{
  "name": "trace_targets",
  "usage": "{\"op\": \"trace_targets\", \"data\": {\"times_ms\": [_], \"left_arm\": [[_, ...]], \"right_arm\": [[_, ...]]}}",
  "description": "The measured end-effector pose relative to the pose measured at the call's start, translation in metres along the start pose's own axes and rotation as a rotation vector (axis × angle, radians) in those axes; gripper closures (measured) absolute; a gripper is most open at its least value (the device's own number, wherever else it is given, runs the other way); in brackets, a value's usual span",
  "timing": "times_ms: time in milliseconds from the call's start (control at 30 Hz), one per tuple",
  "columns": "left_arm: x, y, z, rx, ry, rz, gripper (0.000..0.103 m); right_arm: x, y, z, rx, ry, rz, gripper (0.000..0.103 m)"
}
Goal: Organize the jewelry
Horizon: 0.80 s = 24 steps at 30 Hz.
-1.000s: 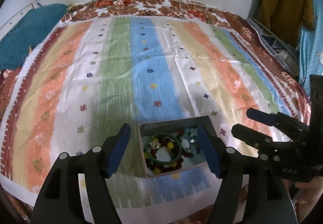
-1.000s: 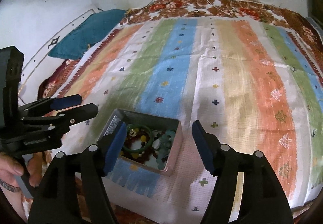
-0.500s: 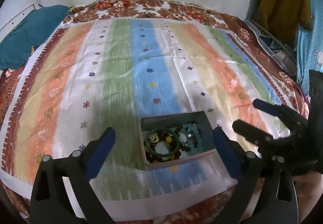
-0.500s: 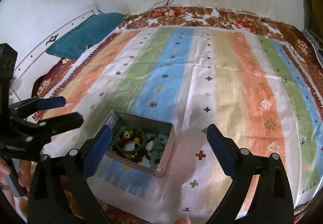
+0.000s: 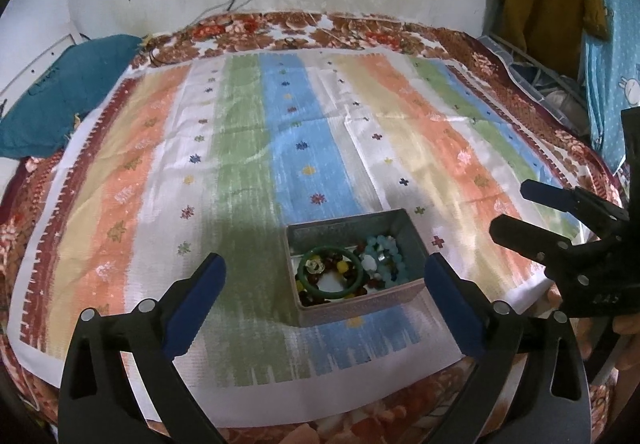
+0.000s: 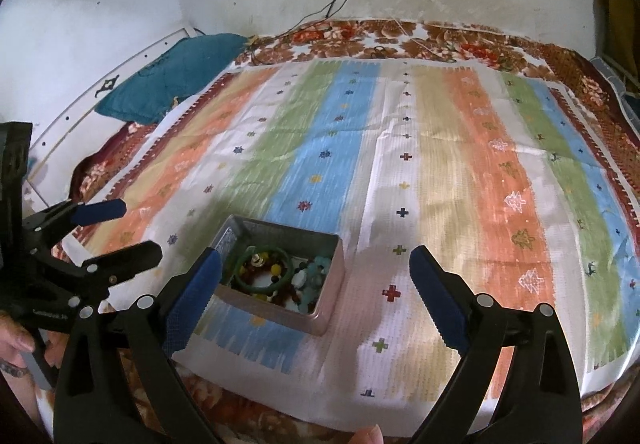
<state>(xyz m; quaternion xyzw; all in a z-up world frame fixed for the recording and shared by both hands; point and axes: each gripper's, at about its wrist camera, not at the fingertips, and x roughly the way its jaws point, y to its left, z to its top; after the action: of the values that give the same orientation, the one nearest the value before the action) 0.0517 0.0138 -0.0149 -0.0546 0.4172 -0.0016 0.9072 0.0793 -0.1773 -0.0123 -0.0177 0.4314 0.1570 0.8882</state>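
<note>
Both tools have just spread their jaws wide and drawn back: in the left wrist view the left tool (image 5: 324, 276) stands released with the jewelry tin (image 5: 354, 270) between its fingers, untouched, while in the right wrist view the right tool (image 6: 316, 276), likewise released, has the tin (image 6: 280, 276) just inside its left finger on the striped bed cover (image 6: 440, 164).

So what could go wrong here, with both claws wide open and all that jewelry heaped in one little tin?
1. The green bangle lies over dark beads and beside pale blue ones, so lifting it may drag strands along.
2. The tin sits near the striped cloth's front edge; a nudge could tip it off.
3. The left claw and right claw aim at the same tin and might collide.
</note>
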Motion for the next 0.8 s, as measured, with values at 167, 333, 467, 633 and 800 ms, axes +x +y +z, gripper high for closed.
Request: {"op": "trace_targets", "data": {"times_ms": [167,333,467,633,800], "left_arm": [[-0.007,-0.002,-0.004,0.015,-0.007,-0.012,0.006],[-0.017,-0.006,-0.008,0.04,-0.053,-0.03,0.006],[-0.022,-0.013,-0.01,0.071,-0.075,-0.044,0.006],[-0.025,-0.025,-0.013,0.124,-0.09,-0.007,0.006],[-0.027,-0.029,-0.015,0.137,-0.095,0.008,0.006]], "right_arm": [[-0.01,0.0,-0.004,-0.001,-0.004,0.007,0.007],[-0.021,0.001,-0.007,-0.012,-0.033,-0.002,0.007],[-0.024,0.001,-0.011,-0.022,-0.015,0.013,0.007],[-0.035,0.001,-0.016,-0.026,-0.049,0.015,0.007],[-0.04,0.003,-0.018,-0.037,-0.059,0.006,0.007]]}}
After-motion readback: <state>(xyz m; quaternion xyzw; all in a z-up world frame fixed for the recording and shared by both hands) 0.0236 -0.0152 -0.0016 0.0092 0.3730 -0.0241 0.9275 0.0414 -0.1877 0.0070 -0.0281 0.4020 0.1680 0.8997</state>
